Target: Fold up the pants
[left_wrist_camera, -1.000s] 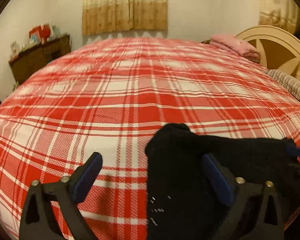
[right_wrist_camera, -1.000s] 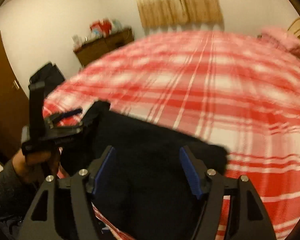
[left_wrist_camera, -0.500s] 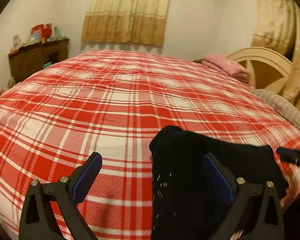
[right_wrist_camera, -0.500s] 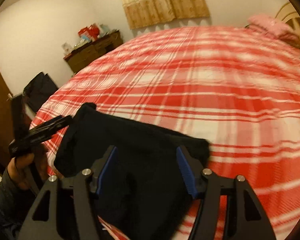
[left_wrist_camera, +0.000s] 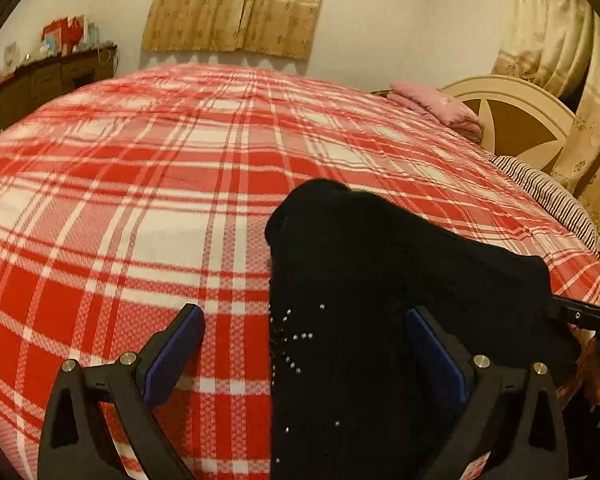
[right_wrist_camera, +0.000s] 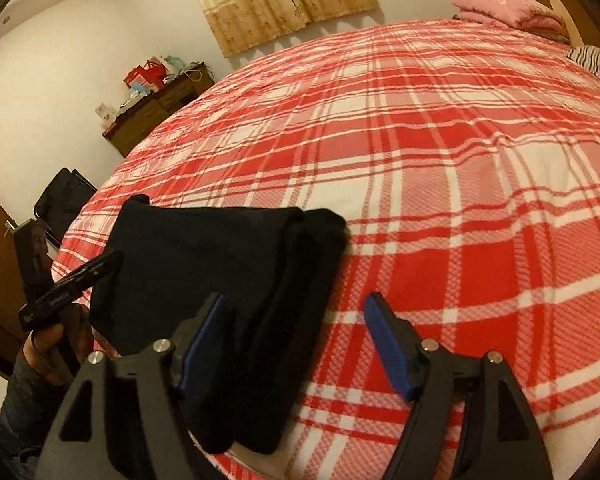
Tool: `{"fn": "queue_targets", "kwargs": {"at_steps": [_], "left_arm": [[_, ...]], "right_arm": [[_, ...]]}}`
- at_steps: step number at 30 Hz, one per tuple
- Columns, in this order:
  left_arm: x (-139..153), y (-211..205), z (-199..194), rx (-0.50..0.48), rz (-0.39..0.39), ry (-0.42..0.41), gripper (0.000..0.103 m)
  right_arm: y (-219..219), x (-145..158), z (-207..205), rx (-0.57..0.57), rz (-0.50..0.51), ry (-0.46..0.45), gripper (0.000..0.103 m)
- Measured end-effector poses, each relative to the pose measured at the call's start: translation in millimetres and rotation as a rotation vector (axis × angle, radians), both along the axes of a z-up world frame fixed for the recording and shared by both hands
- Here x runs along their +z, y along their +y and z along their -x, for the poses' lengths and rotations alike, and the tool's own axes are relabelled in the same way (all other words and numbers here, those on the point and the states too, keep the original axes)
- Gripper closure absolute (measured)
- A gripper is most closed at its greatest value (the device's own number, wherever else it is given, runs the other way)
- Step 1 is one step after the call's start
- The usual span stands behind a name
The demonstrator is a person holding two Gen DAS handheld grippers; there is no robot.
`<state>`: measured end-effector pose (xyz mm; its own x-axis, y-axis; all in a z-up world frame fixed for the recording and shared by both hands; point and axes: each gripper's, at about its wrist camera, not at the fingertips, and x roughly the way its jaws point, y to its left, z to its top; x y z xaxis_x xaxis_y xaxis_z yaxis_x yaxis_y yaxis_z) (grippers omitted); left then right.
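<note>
The black pants (right_wrist_camera: 220, 264) lie folded into a thick bundle at the near edge of the bed, on the red-and-white plaid bedspread (right_wrist_camera: 440, 168), with a rounded fold ridge along their right side. From my left wrist view the pants (left_wrist_camera: 380, 300) show a scatter of tiny silver studs near the left edge. There is small white lettering on the dark gripper bodies, too small for me to read. My left gripper (left_wrist_camera: 304, 356) is spread wide and holds nothing, its left finger over plaid and its right over black cloth. My right gripper (right_wrist_camera: 296, 344) is wide open too, empty, its left finger over the pants and its right over the bedspread. Pink bedding (left_wrist_camera: 436, 108) sits by the cream headboard (left_wrist_camera: 512, 120); a wooden dresser (right_wrist_camera: 156, 112) stands at the wall.
</note>
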<state>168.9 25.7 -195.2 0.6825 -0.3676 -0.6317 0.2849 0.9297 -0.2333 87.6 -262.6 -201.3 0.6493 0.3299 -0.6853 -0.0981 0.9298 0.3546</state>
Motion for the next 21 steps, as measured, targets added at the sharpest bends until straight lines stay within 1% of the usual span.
{"fn": "queue_targets", "kwargs": {"at_steps": [2,3,6,9,13,16,18,19,20,21], "left_arm": [[1.0,-2.4,-0.8,-0.003,-0.008,0.006,0.001],[1.3,-3.0,-1.4,-0.004,-0.009,0.007,0.001],[0.4,-2.0,0.4,-0.008,-0.007,0.009,0.002],[0.0,-3.1,-1.9,-0.009,-0.002,0.004,0.002],[-0.6,-5.8,-4.1,-0.013,0.003,-0.001,0.002],[-0.4,-8.1,-5.3,-0.017,-0.003,-0.006,0.004],[0.1,-8.8,-4.8,-0.028,0.001,-0.010,0.012],[1.0,-10.4,-4.0,-0.040,0.005,-0.012,0.022],[2.1,-11.9,-2.5,-0.059,0.015,-0.011,0.035],[3.1,-13.6,-1.3,-0.080,0.030,-0.008,0.041]], "right_arm": [[2.6,-1.2,-2.9,0.004,0.019,-0.010,0.028],[3.2,-1.1,-5.1,-0.001,0.012,-0.014,0.029],[2.4,-2.1,-9.0,0.009,-0.032,-0.016,0.044],[-0.1,-3.9,-8.0,0.005,-0.055,-0.013,0.046],[-6.7,-7.7,-9.2,0.000,-0.104,0.000,0.047],[-3.5,-8.7,-9.4,0.003,-0.084,-0.008,0.047],[-2.0,-8.1,-8.3,-0.002,-0.078,-0.010,0.047],[-1.8,-8.0,-8.4,-0.002,-0.074,-0.011,0.051],[-1.1,-7.3,-7.5,-0.002,-0.069,-0.015,0.053],[-0.6,-6.2,-6.4,0.000,-0.068,-0.021,0.060]]}}
